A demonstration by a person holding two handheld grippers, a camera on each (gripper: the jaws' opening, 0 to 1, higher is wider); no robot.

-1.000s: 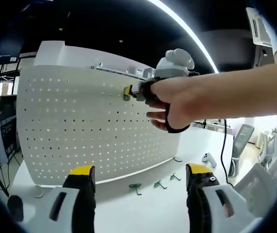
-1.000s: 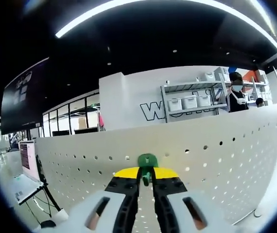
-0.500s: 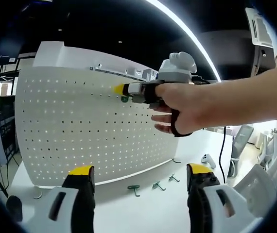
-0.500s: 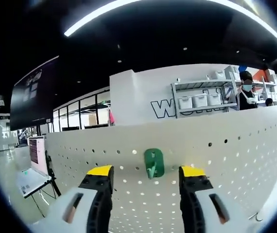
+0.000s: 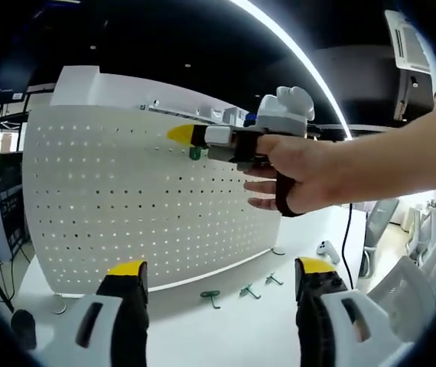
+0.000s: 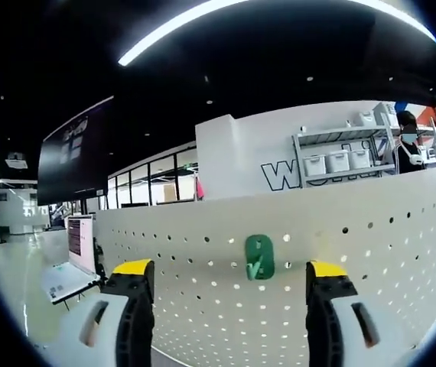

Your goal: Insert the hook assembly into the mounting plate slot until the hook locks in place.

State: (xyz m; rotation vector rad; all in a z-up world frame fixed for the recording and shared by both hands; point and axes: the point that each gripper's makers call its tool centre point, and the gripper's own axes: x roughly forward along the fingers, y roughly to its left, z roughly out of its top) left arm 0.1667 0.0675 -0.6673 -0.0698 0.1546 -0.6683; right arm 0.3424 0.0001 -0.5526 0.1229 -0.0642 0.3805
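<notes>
A small green hook (image 6: 259,257) with a flat oval backplate hangs on the white perforated mounting plate (image 6: 401,260), centred beyond the right gripper (image 6: 230,280), whose fingers are spread wide, holding nothing. The left gripper (image 5: 216,277) is likewise released.

A small green hook (image 6: 259,257) sits upright on the white perforated mounting plate (image 6: 401,260), near its top edge, ahead of the right gripper (image 6: 229,279) and centred between its spread, yellow-tipped jaws, touching neither.

pegboard (image 6: 356,252) cut off right, spare hooks (image 5: 213,295) tiny
</notes>
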